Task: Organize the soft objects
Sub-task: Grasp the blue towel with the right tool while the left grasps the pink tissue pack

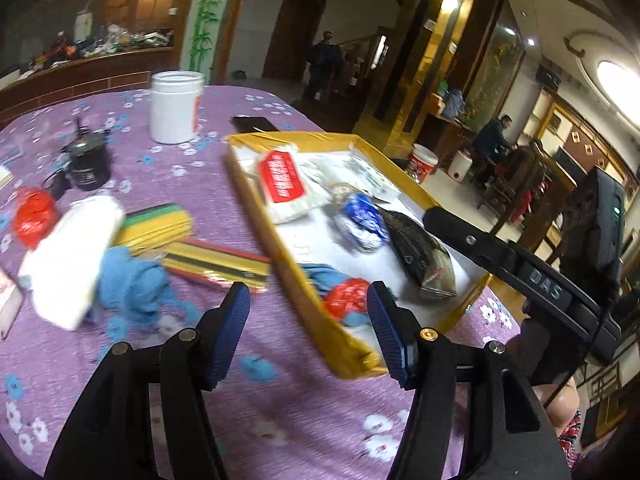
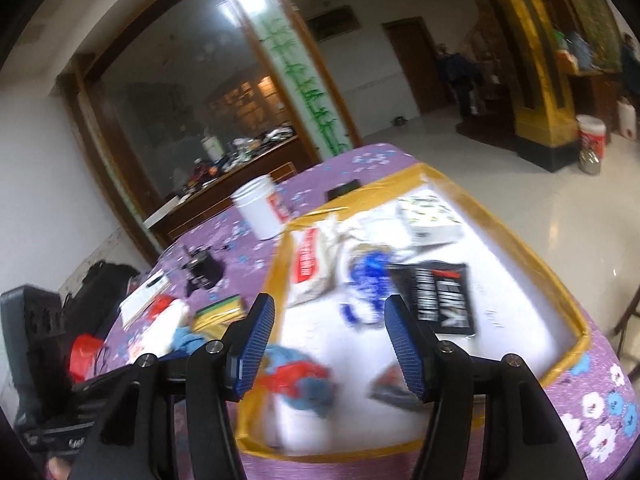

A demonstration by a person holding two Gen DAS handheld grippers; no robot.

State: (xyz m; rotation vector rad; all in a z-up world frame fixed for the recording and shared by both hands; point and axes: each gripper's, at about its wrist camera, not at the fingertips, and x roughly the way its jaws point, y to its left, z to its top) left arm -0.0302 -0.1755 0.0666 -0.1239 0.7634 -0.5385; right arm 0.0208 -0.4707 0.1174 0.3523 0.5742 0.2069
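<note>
Glowing from above at the far right in the left wrist view: a bright oval ceiling lamp (image 1: 620, 88), blown out to white. Reflecting as warm glare along the tall glossy golden pillar (image 1: 444, 40). Smearing with motion blur across the purple flowered tablecloth (image 1: 280, 408) and the shallow yellow-rimmed white tray (image 2: 560, 300), more heavily in the right wrist view. Staying sharp only on the near black and blue gripper fingers (image 2: 256, 332). Bending straight lines and darkening toward the fisheye corners; dimming in the background room.
</note>
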